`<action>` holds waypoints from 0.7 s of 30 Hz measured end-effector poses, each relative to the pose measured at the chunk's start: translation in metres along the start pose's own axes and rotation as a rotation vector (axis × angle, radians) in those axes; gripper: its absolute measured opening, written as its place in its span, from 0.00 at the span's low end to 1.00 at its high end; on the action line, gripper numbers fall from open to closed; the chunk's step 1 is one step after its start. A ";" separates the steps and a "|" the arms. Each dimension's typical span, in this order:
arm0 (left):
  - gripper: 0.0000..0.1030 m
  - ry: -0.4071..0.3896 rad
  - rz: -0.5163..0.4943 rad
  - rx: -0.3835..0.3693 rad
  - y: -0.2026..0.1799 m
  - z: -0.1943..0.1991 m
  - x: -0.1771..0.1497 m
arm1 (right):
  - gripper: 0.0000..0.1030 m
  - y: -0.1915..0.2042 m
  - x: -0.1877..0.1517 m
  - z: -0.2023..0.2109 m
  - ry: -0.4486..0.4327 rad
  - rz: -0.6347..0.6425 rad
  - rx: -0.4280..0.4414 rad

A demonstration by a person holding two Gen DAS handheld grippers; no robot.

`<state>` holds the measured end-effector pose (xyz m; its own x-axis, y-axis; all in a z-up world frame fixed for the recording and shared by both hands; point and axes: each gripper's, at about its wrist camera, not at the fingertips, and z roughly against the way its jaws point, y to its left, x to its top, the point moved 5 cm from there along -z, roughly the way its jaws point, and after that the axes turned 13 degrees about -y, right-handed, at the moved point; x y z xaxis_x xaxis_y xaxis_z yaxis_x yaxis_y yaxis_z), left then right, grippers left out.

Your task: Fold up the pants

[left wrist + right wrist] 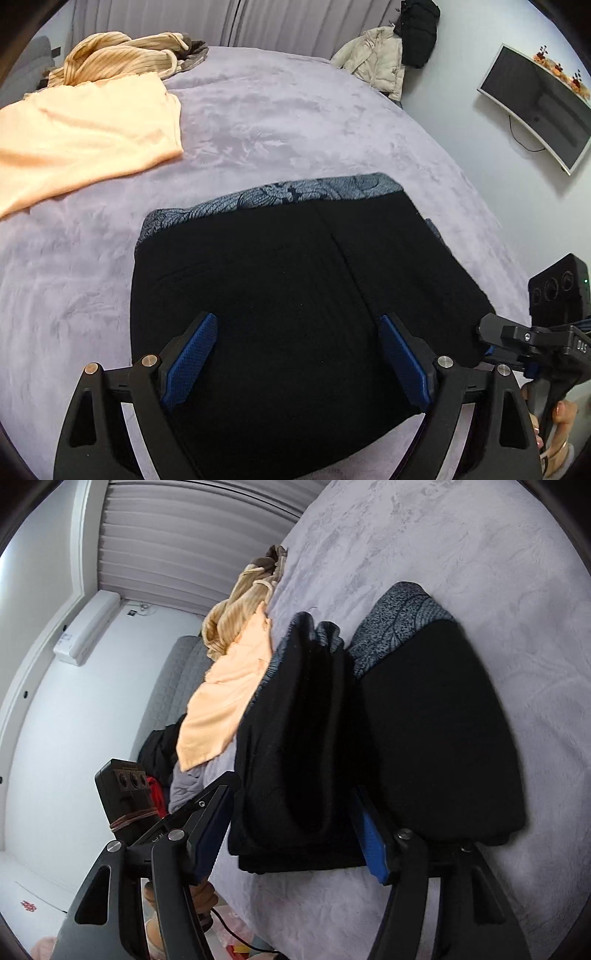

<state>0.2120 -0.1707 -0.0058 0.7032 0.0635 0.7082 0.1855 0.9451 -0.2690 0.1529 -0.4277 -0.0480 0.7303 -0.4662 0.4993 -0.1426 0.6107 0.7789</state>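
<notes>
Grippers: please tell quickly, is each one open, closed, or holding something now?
Left gripper: open above the black pants, holding nothing.
Right gripper: open around the pants' folded edge, not clamping.

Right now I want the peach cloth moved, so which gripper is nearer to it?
Left. The left gripper hangs over the folded black pants, with the peach cloth off to its left. The right gripper sits at the pants' right edge, farther away.
</notes>
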 end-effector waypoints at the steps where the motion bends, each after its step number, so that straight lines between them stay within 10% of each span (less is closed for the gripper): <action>1: 0.87 -0.009 -0.034 0.018 -0.003 -0.002 -0.004 | 0.64 -0.001 -0.001 -0.002 -0.005 -0.001 -0.004; 2: 0.87 -0.017 -0.081 0.040 -0.009 -0.002 -0.007 | 0.56 -0.003 0.000 -0.003 -0.011 -0.007 -0.004; 3: 0.87 -0.022 -0.111 0.057 -0.016 -0.005 -0.008 | 0.28 -0.002 0.001 -0.006 -0.010 -0.020 0.006; 13: 0.87 -0.094 -0.171 0.008 -0.064 0.025 0.021 | 0.21 0.042 0.012 0.032 -0.119 -0.028 0.182; 21: 0.87 -0.039 -0.222 -0.029 -0.108 -0.005 0.002 | 0.21 -0.002 0.016 0.065 -0.187 -0.058 0.123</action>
<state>0.1969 -0.2745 0.0215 0.6158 -0.1323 0.7768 0.3528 0.9277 -0.1217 0.1214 -0.4778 -0.0167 0.6045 -0.6158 0.5054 -0.1931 0.5022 0.8429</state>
